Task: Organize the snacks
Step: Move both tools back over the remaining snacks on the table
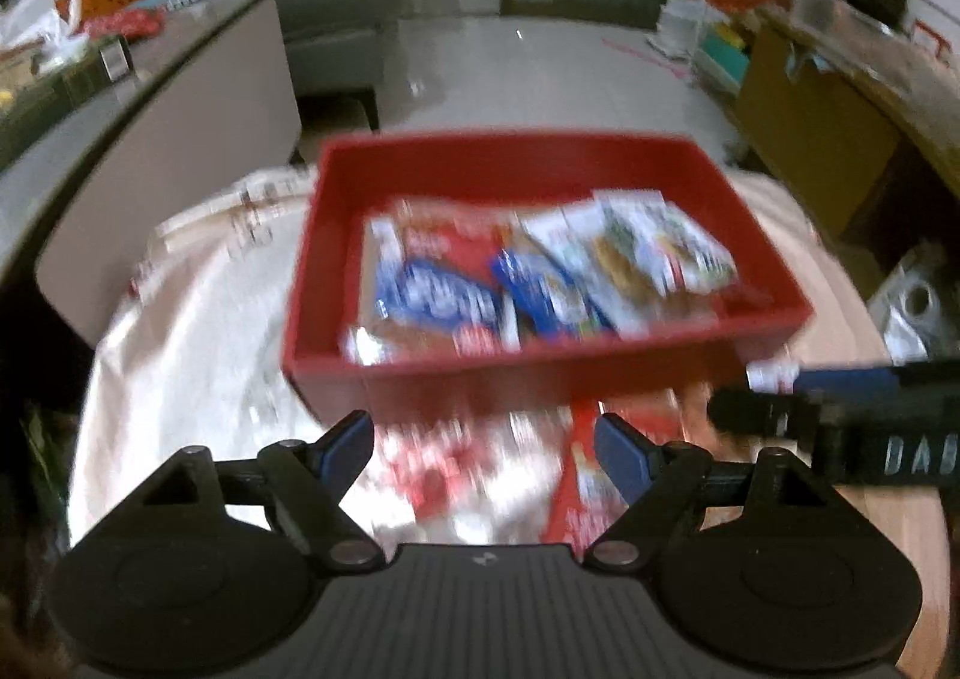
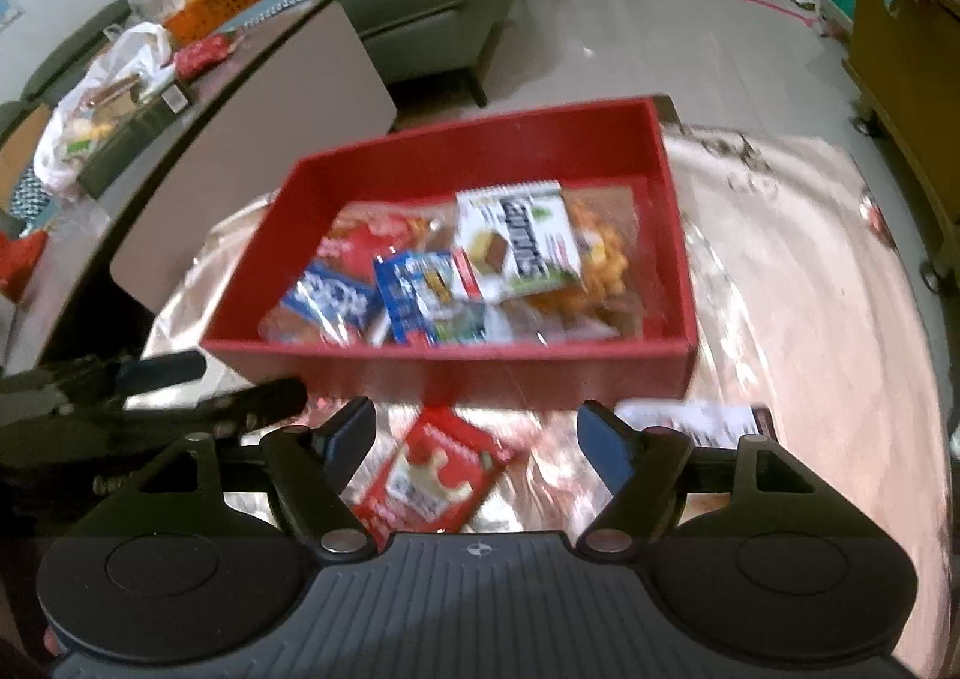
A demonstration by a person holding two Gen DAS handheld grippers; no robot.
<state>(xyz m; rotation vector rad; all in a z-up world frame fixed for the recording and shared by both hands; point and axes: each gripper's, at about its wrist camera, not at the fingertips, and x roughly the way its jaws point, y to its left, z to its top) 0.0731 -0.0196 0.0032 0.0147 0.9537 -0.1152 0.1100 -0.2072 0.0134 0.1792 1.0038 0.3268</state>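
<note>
- Pale glossy cloth (image 2: 810, 271) covers the low table under both my grippers; a grey sofa (image 2: 432, 0) and tiled floor lie beyond, and a cluttered side table (image 2: 198, 96) stands to the left.
- Red tray (image 2: 672, 373) sits on the cloth, just ahead of both grippers. It already holds several snack packets, among them a white wafer pack (image 2: 522, 235), a blue packet (image 2: 420, 289) and a bag of orange puffs (image 2: 606, 259).
- Red snack packet (image 2: 438, 475) lies flat on the cloth outside the tray, just short of its near wall. A white-labelled packet (image 2: 690, 421) lies beside it to the right, also outside.
- Right gripper (image 2: 477, 439): fingers spread, nothing between the pads; the red packet lies below the gap, untouched as far as I can see.
- Left gripper (image 1: 483, 451): fingers likewise spread and empty, over blurred red-and-white wrappers (image 1: 456, 475) on the cloth. The left view is too smeared to tell the wrappers apart.
- Pose: both my grippers angle steeply downward toward the cloth, side by side; each shows at the edge of the other's view.
- Step in hand, as I judge it: reaching for the loose packets, with most snacks already in the tray.
- Next move calls for lowering onto the red packet, pinching one edge of the thin wrapper, then lifting it over the near wall.
</note>
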